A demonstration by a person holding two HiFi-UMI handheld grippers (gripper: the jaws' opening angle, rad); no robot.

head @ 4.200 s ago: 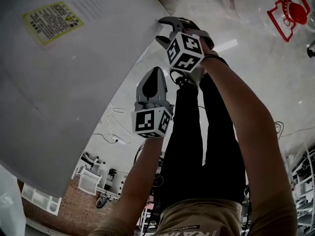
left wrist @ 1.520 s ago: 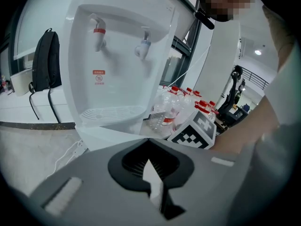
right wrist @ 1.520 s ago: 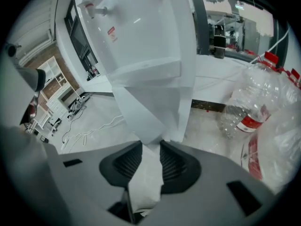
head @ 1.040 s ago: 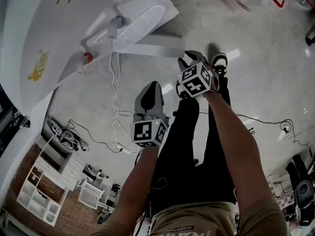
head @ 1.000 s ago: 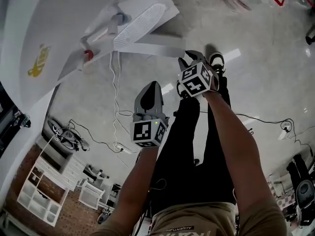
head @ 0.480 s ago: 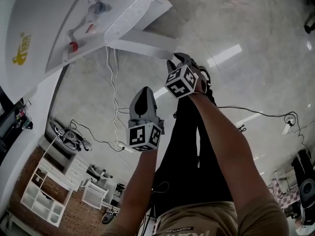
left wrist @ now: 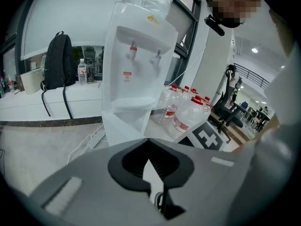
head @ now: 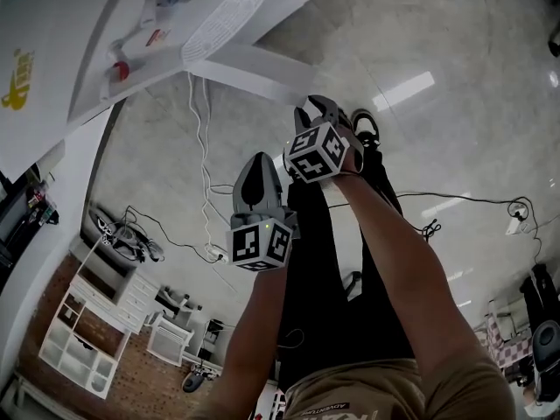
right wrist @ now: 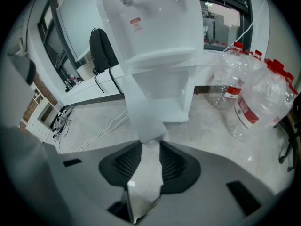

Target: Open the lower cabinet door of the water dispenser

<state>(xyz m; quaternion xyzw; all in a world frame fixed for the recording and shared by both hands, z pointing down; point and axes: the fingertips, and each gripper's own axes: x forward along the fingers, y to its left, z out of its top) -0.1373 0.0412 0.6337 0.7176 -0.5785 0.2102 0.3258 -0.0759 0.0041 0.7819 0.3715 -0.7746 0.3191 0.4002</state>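
The lower cabinet door point(right wrist: 142, 108) is clamped by its edge between the right gripper's point(head: 315, 110) jaws. It's seen swung well out from the water dispenser point(head: 52, 68), up at the top left in the head view. The left gripper point(head: 252, 166) is held just beside the right one, with its jaws pinched together on nothing.

Black trousers point(head: 337, 269), tan shirt point(head: 372, 396), grey marker-cubed hand-held grippers point(head: 253, 159) point(head: 317, 105).
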